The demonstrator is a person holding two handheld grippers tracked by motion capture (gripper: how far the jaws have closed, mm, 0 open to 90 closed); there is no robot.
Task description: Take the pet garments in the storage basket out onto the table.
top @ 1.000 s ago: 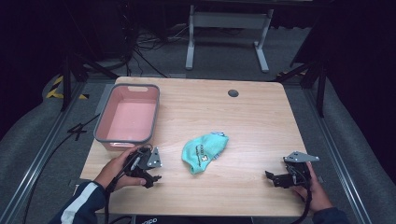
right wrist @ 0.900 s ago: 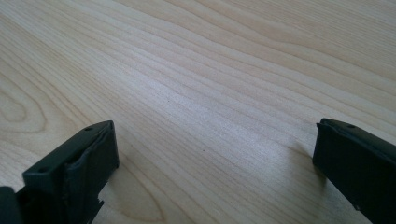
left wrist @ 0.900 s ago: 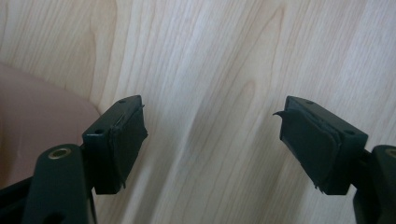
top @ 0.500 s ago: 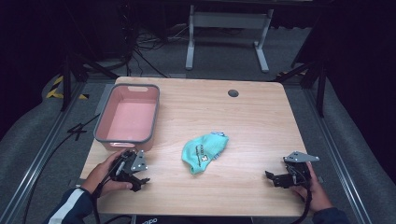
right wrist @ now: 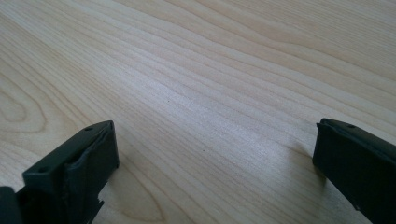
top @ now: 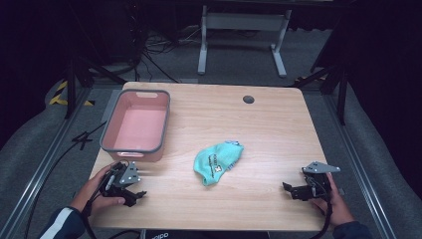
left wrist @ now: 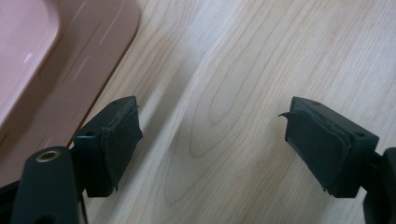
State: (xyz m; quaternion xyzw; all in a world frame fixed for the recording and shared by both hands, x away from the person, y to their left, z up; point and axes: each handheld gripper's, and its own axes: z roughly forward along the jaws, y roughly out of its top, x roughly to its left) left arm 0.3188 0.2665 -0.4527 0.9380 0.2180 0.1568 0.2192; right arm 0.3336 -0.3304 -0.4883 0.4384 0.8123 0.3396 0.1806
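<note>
Cloth mid-table, bin behind-left, left gripper before the bin.

A: The table is evenly lit from above; around it the room falls nearly black.

B: Soft shadows only. The left gripper smears with motion, and the pink bin shows streaked blur close up.

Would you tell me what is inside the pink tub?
The pink tub holds nothing on its visible floor; its near wall hides a strip of the floor behind it.
</note>
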